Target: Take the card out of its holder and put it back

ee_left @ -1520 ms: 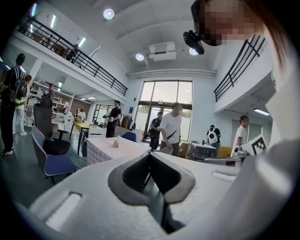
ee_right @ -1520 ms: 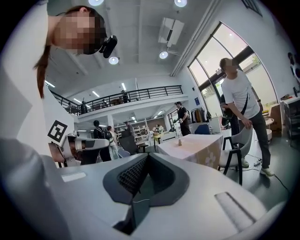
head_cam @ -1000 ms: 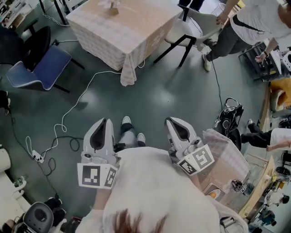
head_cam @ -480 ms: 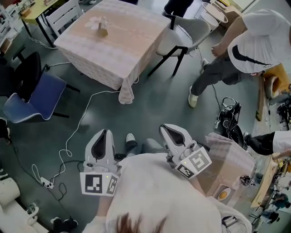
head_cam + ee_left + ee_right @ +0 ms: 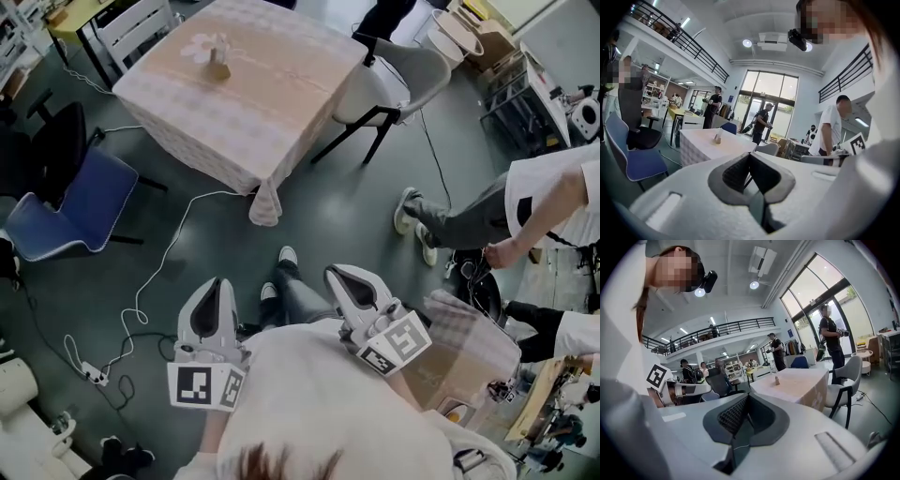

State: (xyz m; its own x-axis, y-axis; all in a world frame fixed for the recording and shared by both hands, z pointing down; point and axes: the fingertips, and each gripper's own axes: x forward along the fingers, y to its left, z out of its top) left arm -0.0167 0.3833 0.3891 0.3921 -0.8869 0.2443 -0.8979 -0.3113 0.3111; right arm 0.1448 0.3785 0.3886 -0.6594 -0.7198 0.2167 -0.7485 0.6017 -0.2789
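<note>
Left hand-held gripper [image 5: 217, 284] and right hand-held gripper [image 5: 337, 274] closed, empty | white card in tan holder [image 5: 217, 58] well ahead on beige-clothed table [image 5: 281, 89] | left one looks nearer

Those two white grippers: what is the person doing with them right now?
A person holds a left gripper and a right gripper, both shut and empty, pointed toward a cloth-covered table. The card holder stands on that table with the card in it, out of reach. Nothing is being handled yet.

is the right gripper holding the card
No, the right gripper is shut with nothing between its jaws; the card stands on the table.
</note>
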